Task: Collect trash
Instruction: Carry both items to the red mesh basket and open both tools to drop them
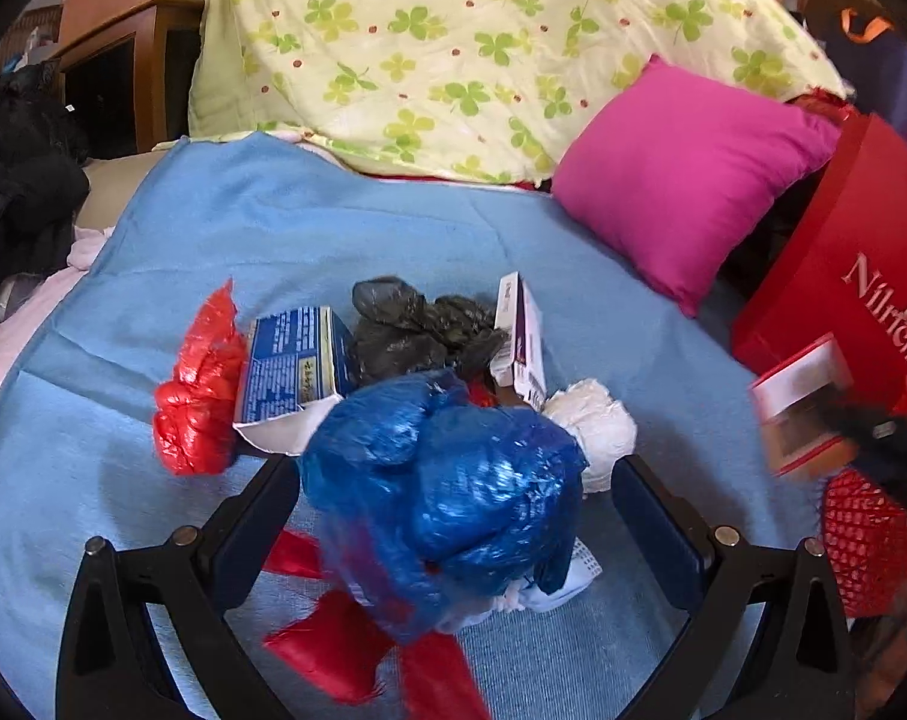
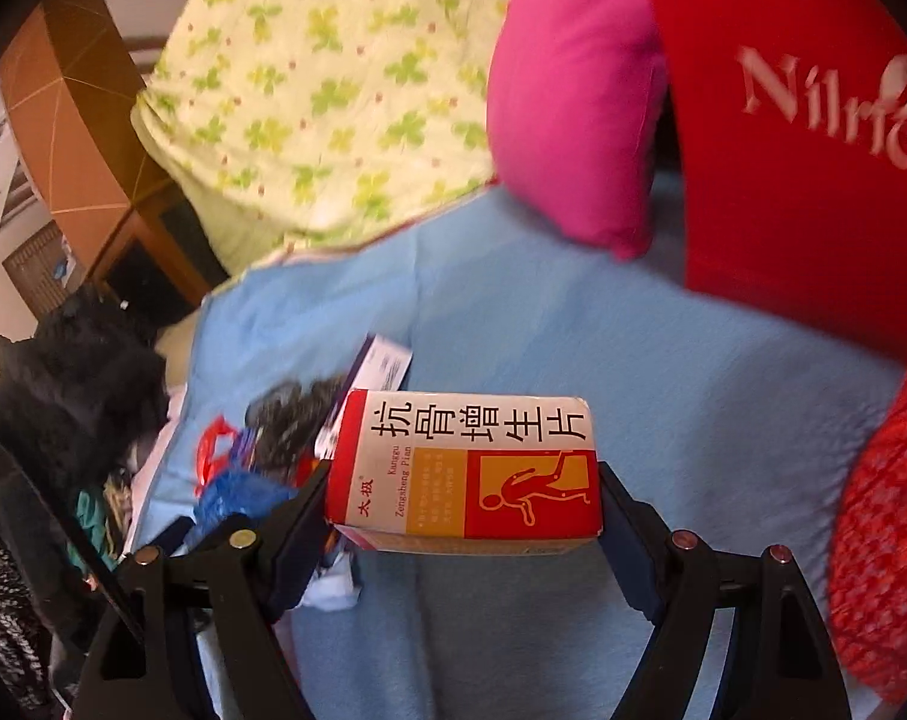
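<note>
Left claw (image 1: 456,516): spread wide on either side of a crumpled blue plastic bag (image 1: 447,480); its dark pads stand clear of the bag at both sides, so nothing is pinched.
Right claw (image 2: 462,504): clenched on a red and white medicine box (image 2: 465,468), one pad pressed to each short end, the box lying level across the fingers with its printed face up.
Red scraps (image 1: 327,642): at 6 to 7 o'clock below the blue bag in the left view, flat on the blue blanket (image 1: 333,228).
White wad (image 1: 591,426): crumpled, touching the blue bag at its 2 o'clock.
Blue and white carton (image 1: 291,366): at 10 o'clock from the blue bag, torn open at its near end.
Red plastic bag (image 1: 198,384): just left of that carton, at 9 o'clock in the heap.
Black plastic bag (image 1: 417,324): at 12 o'clock behind the blue bag, between the carton and a white and purple box (image 1: 519,336).
Red paper bag (image 1: 855,264): at 3 o'clock, at the blanket's edge, white lettering on its side.
Pink cushion (image 1: 681,174): at 1 o'clock, beyond the heap, beside the red paper bag.
Clover-print quilt (image 1: 453,42): at 12 o'clock, farthest back, bunched along the bed.
</note>
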Motion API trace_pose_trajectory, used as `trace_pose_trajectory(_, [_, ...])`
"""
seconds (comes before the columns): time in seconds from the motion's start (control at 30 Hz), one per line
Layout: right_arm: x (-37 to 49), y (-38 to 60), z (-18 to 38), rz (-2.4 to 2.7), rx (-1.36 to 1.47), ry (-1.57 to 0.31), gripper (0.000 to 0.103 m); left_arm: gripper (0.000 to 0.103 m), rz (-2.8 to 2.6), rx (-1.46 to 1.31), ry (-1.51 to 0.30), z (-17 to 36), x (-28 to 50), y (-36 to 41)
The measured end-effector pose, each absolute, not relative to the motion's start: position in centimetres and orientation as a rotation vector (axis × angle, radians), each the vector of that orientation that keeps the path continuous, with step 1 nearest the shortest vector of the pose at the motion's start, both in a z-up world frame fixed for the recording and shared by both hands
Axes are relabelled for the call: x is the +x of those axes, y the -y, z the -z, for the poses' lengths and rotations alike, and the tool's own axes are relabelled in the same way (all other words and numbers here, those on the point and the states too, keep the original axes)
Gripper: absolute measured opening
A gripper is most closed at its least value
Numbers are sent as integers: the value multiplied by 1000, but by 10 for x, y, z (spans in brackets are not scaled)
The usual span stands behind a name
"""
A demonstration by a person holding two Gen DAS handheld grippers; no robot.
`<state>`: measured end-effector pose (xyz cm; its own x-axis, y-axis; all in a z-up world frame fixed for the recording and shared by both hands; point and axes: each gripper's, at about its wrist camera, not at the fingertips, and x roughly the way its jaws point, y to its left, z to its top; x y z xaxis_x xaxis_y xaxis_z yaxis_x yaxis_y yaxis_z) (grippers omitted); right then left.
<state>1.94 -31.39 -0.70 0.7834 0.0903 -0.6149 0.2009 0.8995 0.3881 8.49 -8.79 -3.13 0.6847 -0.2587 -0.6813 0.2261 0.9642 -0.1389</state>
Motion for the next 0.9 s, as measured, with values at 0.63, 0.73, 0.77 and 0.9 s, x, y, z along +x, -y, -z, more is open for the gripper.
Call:
trace_pose_trajectory(0.63, [-96, 428, -54, 155, 561, -262, 83, 53, 407, -28, -536, -53, -11, 99])
trace_pose_trajectory(0.73, [-123, 462, -51, 211, 630, -236, 83, 53, 541, 25, -500, -78, -36, 146])
trace_pose_trajectory(0.77, [-131, 470, -50, 228, 646, -228, 83, 53, 590, 42, -489, -85, -44, 163])
trace_pose_trajectory(0.9, [-172, 516, -39, 318, 756, -185, 84, 54, 762, 130, -460, -101, -77, 241])
